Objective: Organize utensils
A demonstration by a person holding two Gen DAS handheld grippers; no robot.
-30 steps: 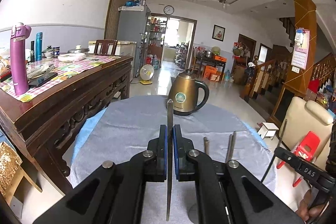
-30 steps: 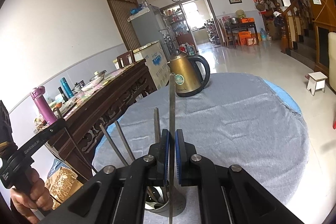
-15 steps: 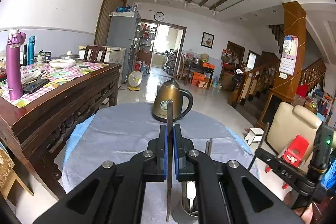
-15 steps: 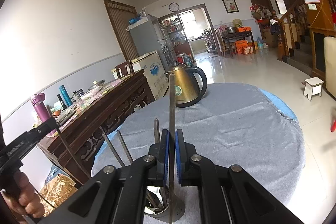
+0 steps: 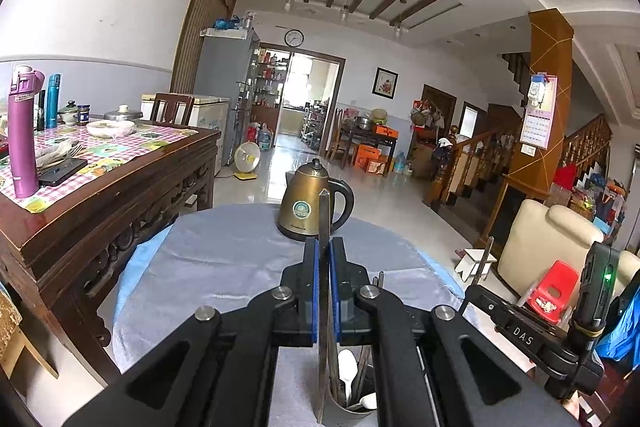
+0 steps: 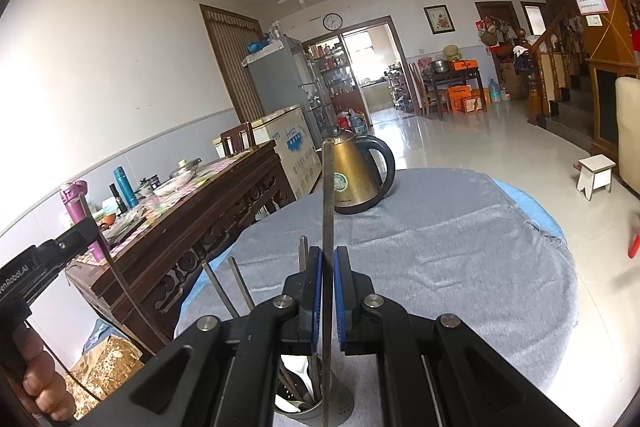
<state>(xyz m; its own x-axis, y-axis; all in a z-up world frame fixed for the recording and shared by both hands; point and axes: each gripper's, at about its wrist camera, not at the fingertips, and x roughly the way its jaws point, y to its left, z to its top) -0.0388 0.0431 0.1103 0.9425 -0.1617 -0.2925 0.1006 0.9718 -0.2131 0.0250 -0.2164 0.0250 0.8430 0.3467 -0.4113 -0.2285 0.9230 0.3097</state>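
Holder (image 5: 352, 413) base behind left claw (image 5: 324, 259)

Black two-finger left gripper (image 5: 324, 291) and right gripper (image 6: 327, 295), blue pads lining fingers (image 5: 315, 291), silver screws behind, white lettering on handle

Grey cloth (image 6: 440, 247) lies open; kettle (image 6: 356, 179) blocks its far edge.

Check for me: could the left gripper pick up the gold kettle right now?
Probably not. The left gripper is shut on a metal utensil, so its jaws are occupied. The gold kettle stands unobstructed across the grey cloth.
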